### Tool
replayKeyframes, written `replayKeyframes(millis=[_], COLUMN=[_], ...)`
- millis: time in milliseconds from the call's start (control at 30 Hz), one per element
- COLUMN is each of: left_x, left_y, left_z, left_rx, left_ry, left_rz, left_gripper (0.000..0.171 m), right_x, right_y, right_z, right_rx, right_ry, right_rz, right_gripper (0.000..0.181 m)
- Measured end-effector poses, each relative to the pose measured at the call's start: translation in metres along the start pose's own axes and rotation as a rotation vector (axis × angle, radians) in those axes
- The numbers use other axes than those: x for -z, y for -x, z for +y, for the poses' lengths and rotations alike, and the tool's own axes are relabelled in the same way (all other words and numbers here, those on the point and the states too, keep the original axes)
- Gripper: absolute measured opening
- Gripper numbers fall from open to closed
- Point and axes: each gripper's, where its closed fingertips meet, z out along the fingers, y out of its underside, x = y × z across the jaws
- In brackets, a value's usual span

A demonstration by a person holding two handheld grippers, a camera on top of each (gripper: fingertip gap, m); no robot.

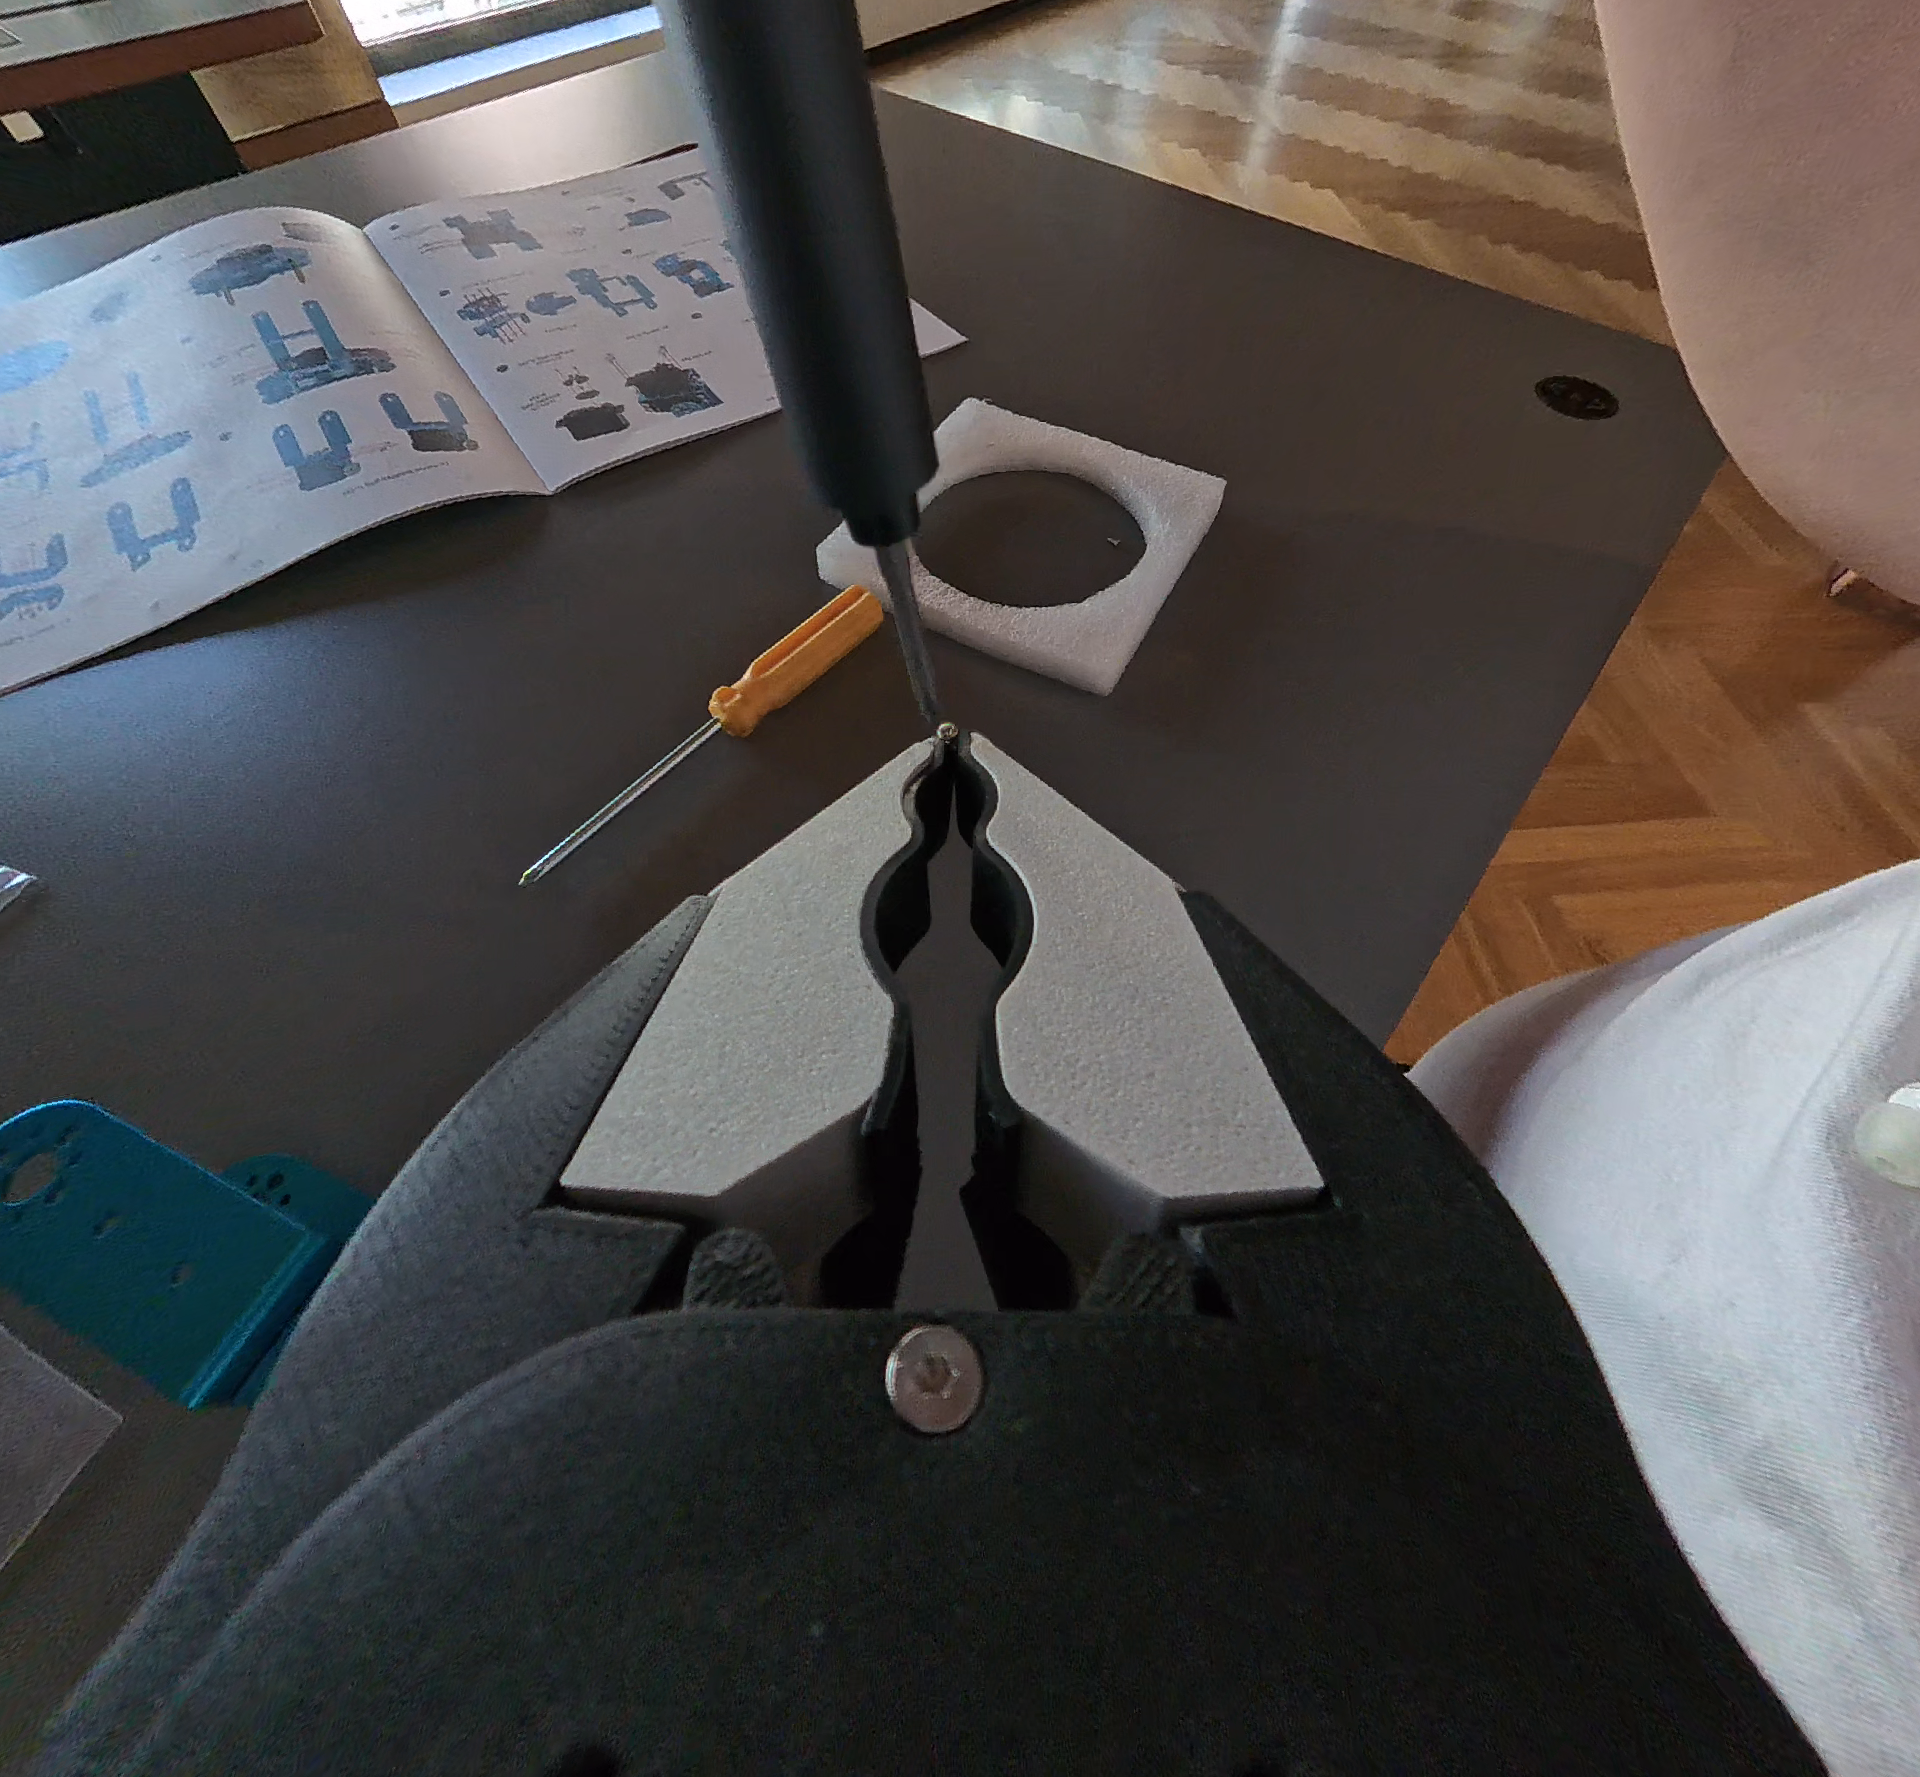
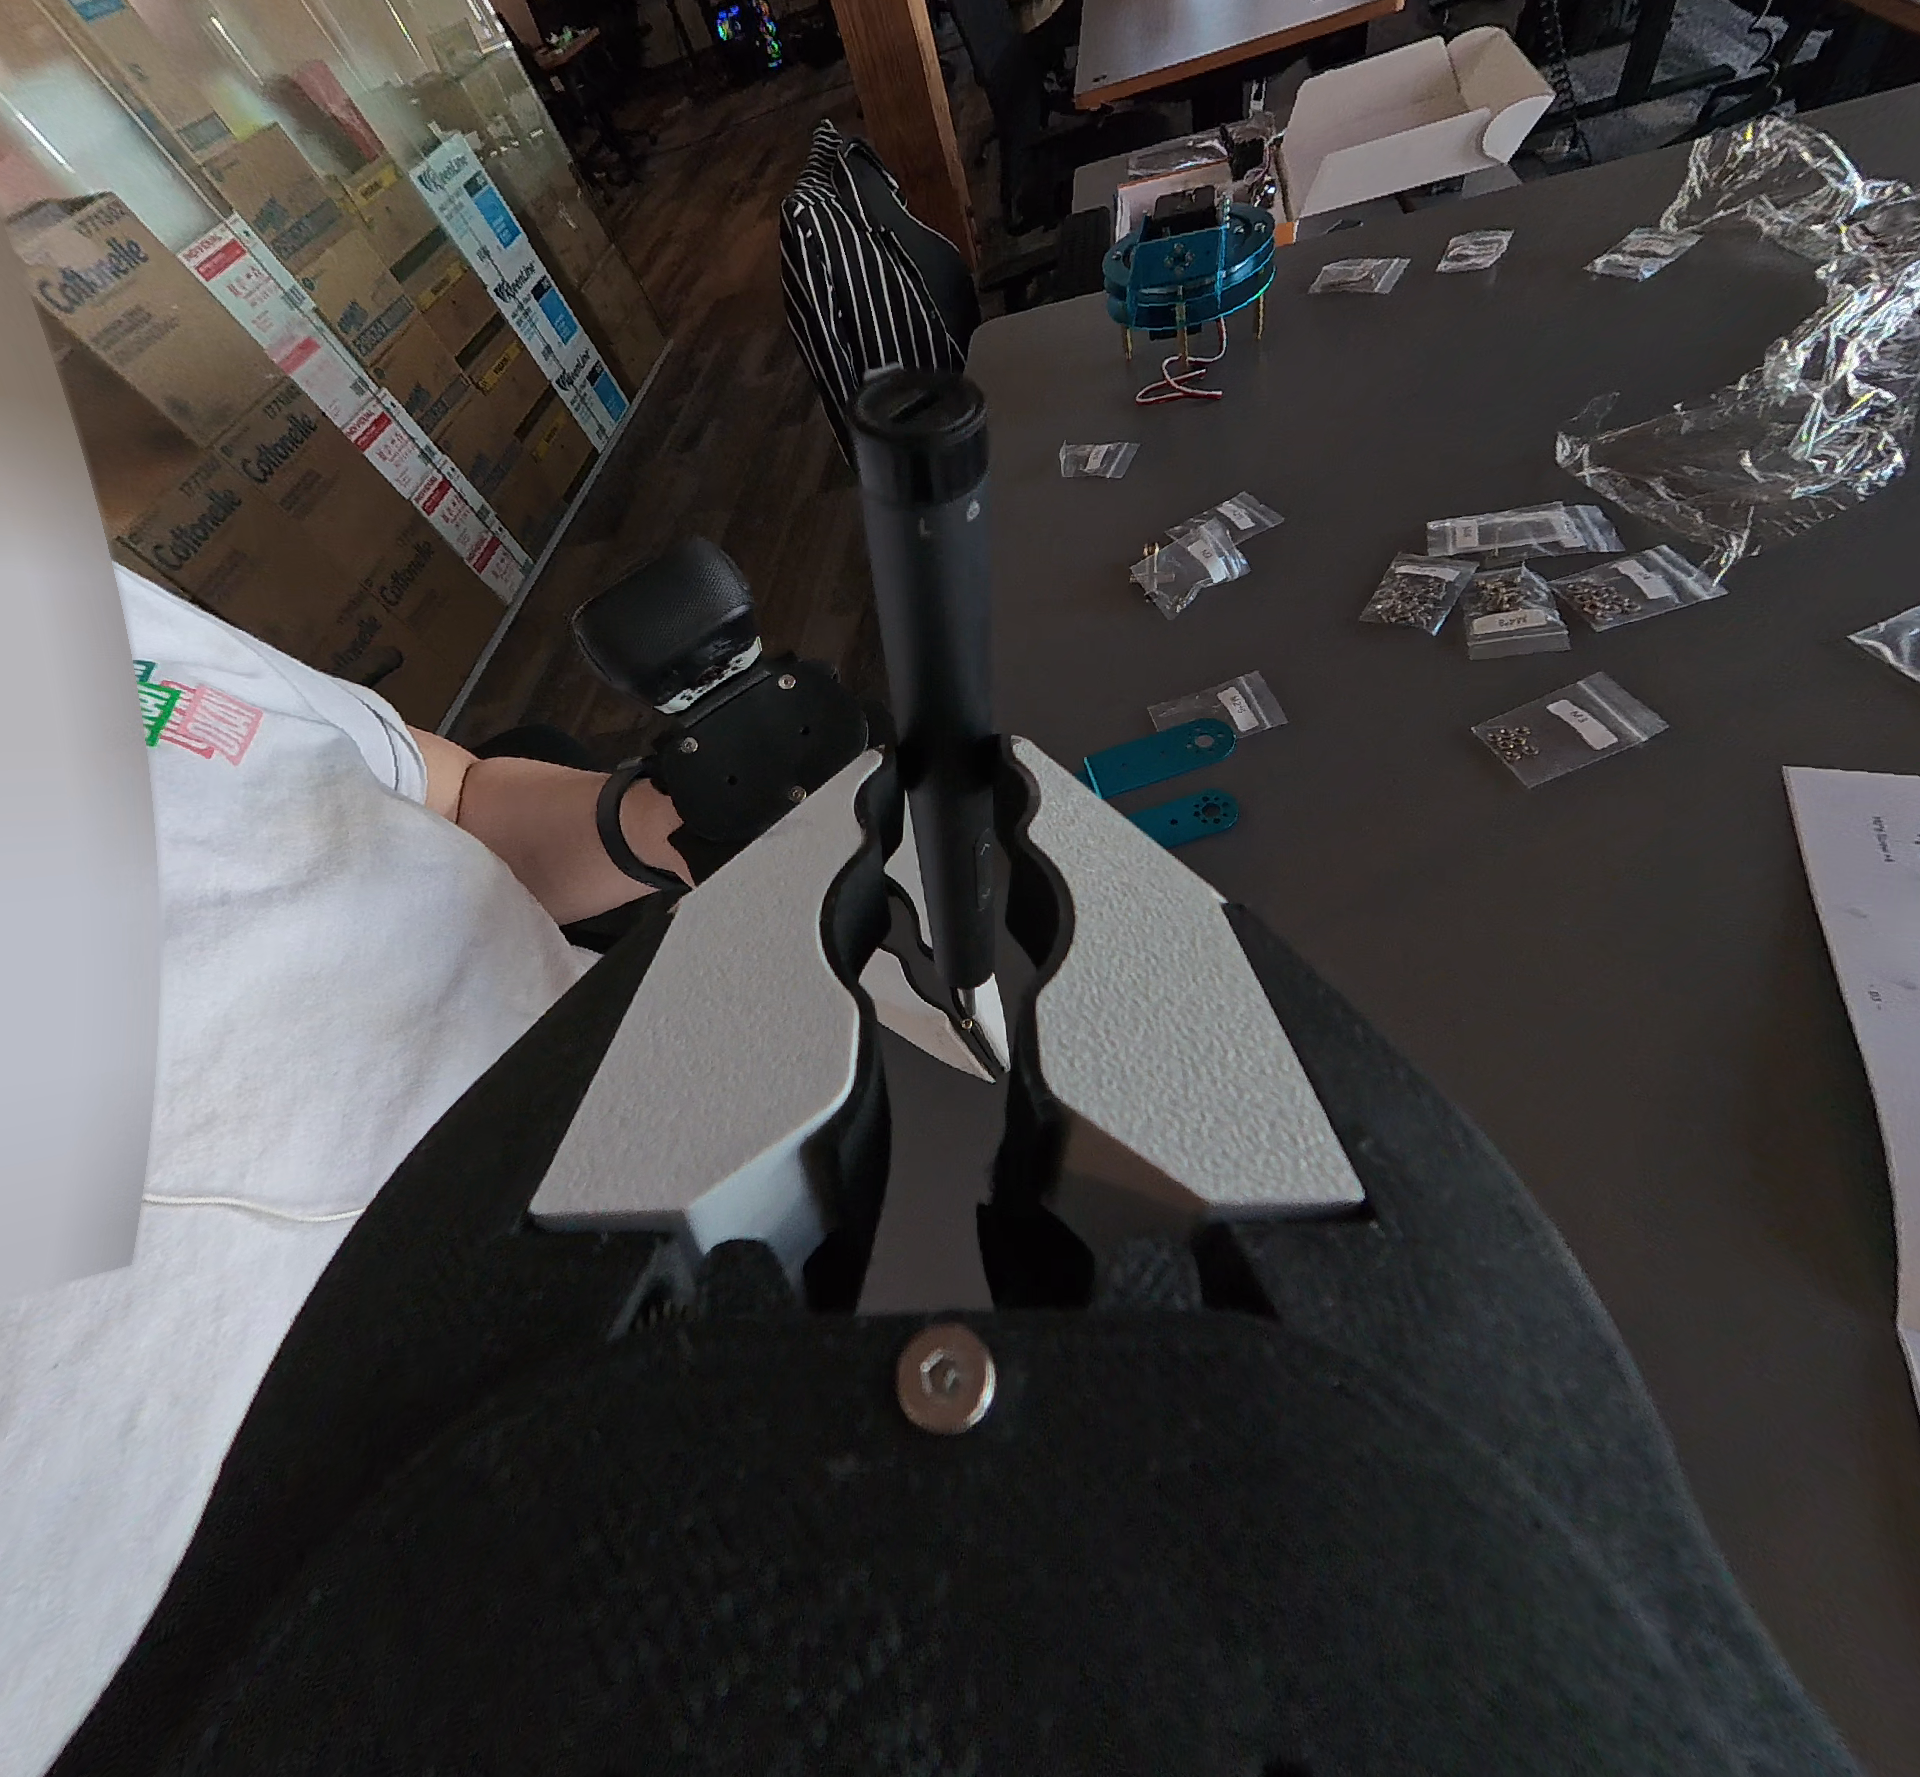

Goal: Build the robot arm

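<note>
My left gripper (image 1: 949, 748) is shut on a small silver screw (image 1: 948, 731), pinched at the very tips above the dark table (image 1: 1299, 688). A black electric screwdriver (image 1: 800, 200) comes down from above, and its thin bit (image 1: 916, 636) meets the screw head. My right gripper (image 2: 951, 761) is shut on that screwdriver (image 2: 930, 584), gripping its lower body with the cap end pointing away. Below it, the bit touches the left gripper's white fingertips (image 2: 940, 1036). A person's hand (image 2: 540, 834) holds the left gripper.
An orange screwdriver (image 1: 774, 673), a white foam frame (image 1: 1081, 631) and an open booklet (image 1: 312, 377) lie on the table. A blue bracket (image 1: 135, 1239) lies at the left. Several small bags of screws (image 2: 1507, 595), blue plates (image 2: 1164, 771), a blue assembly (image 2: 1184, 273) and crumpled plastic wrap (image 2: 1766, 325) are to the right. My right fingertips sit around 15 cm from my left ones.
</note>
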Motion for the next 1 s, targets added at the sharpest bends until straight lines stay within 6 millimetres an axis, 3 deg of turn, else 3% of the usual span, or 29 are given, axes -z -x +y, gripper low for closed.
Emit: replayKeyframes(millis=[500,1000], left_x=[-0.003,-0.006], left_y=[0.003,0.026], left_z=[-0.001,0.005], left_rx=[0.008,0.0], left_ry=[0.004,0.097], left_rz=[-0.014,-0.172], left_gripper=[0.0,0.0], right_x=[0.0,-0.004], right_y=[-0.007,-0.019], right_z=[0.003,0.003], right_rx=[-0.018,-0.033], right_ry=[0.012,-0.011], right_rz=[0.011,0.252], right_gripper=[0.016,0.016])
